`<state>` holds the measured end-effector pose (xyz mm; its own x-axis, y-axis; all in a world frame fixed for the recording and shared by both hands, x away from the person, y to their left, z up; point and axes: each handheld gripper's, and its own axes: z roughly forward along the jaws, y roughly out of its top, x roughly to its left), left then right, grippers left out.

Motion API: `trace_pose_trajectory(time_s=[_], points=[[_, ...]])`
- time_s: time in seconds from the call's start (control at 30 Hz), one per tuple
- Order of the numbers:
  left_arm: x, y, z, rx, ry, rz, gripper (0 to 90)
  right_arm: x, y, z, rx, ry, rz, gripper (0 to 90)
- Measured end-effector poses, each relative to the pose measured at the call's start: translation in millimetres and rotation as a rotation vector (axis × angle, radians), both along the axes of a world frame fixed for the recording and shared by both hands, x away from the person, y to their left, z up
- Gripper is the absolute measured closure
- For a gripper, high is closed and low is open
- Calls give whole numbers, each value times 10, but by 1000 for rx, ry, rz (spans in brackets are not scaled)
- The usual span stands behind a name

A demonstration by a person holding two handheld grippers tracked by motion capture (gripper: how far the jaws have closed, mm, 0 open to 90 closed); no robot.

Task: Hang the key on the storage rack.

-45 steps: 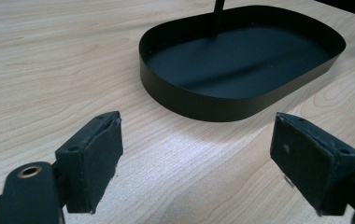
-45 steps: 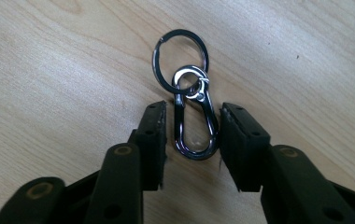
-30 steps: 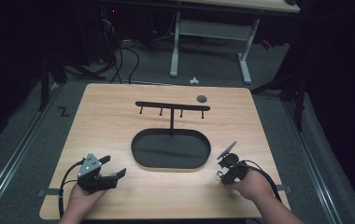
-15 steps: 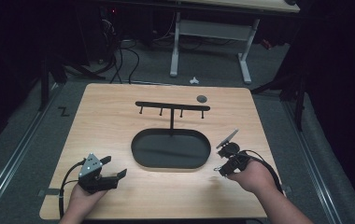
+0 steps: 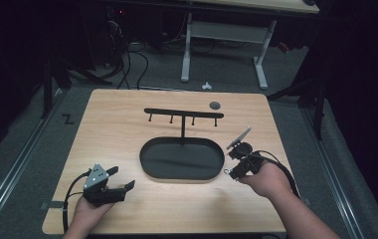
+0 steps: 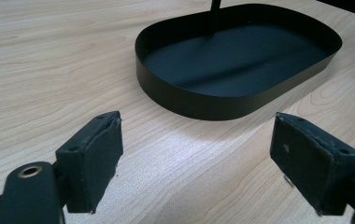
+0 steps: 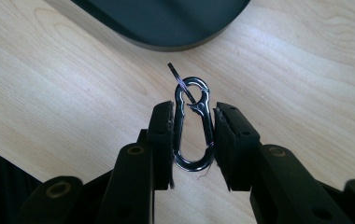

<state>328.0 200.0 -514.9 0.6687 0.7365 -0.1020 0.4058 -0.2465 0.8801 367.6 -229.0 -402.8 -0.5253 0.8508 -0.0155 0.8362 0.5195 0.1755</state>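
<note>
A small silver carabiner clip (image 7: 193,122) with a thin ring through its top loop sits between the pads of my right gripper (image 7: 193,140), which is shut on it and held above the wood. In the high view the right gripper (image 5: 236,167) hovers just right of the black oval tray (image 5: 149,164). A black T-shaped stand (image 5: 183,114) with several small hooks rises from the tray's far side. My left gripper (image 5: 122,180) rests near the table's front left, open, with nothing between its jaws. In the left gripper view the tray (image 6: 189,100) lies ahead of the open pads (image 6: 94,156).
A small dark disc (image 5: 215,105) lies on the wooden table (image 5: 107,129) near the far right, behind the stand. Beyond the table are a white desk frame (image 5: 227,35) and cables on the floor.
My right hand has lifted and shifted slightly forward and left toward the tray's right end, carrying the clip. The left gripper has stayed in place.
</note>
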Motion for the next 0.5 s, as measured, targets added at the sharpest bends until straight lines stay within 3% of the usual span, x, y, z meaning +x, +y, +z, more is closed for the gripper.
trace_pose_trajectory(time_s=[0.5], points=[[2,-7,-1,0,0,-3,176,141,146,366,-2,-25,17,689]])
